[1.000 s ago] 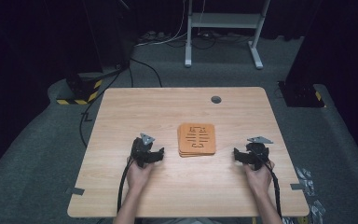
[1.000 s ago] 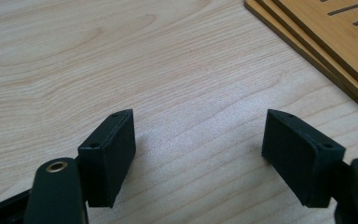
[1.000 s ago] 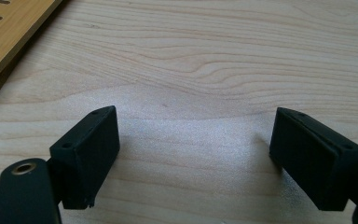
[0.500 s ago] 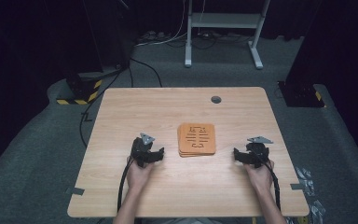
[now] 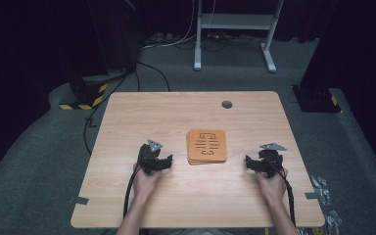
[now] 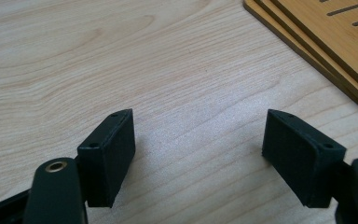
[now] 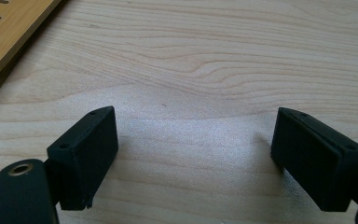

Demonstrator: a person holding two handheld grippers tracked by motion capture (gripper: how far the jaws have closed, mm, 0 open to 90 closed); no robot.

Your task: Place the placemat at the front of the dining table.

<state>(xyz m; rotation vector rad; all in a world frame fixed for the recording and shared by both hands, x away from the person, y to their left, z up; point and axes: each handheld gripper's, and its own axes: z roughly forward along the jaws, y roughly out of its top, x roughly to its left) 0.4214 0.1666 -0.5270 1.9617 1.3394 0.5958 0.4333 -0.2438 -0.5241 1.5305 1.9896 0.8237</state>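
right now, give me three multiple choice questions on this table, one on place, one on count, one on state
1. Where does the stack of orange slotted boards lie?
A. between the two hand-held grippers
B. at the table's far left corner
C. on the floor

2. How many boards show at the stack's edge in the left gripper view?
A. one
B. three
C. six

3. How do the left hand-held gripper and right hand-held gripper stand?
A. both open
B. both shut
C. one shut on a board

Answers: 1 A, the high view shows it mid-table between them; 2 B, three layered edges show; 3 A, bare table shows between each pair of jaws.
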